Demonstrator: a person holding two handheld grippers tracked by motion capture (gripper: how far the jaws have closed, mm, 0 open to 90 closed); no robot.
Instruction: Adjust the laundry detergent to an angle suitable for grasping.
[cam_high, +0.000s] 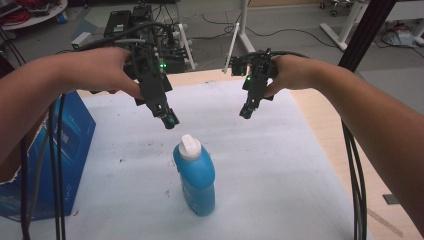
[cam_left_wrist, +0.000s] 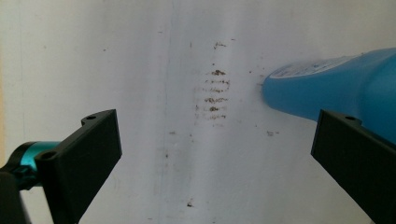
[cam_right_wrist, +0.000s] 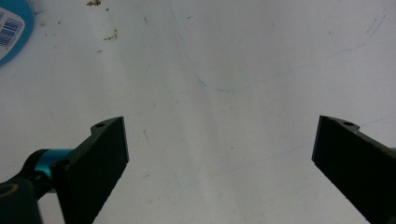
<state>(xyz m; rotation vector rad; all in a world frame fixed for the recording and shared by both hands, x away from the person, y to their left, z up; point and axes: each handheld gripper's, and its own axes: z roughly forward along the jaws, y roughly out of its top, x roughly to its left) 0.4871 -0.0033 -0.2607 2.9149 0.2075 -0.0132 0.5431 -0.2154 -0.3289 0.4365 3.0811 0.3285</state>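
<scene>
Standing upright, blue bottle (cam_high: 195, 175) sits below and between both grippers' wide-open, empty fingers (cam_left_wrist: 88, 154).

bottle (cam_high: 196, 176): glossy blue plastic | table cover (cam_high: 280, 165): matt white, scuffed

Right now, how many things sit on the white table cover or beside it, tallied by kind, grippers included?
Blue bottle with white cap: 1
Blue box at the table's left edge: 1
Grippers, jaws open: 2, left gripper and right gripper
Total: 4
</scene>
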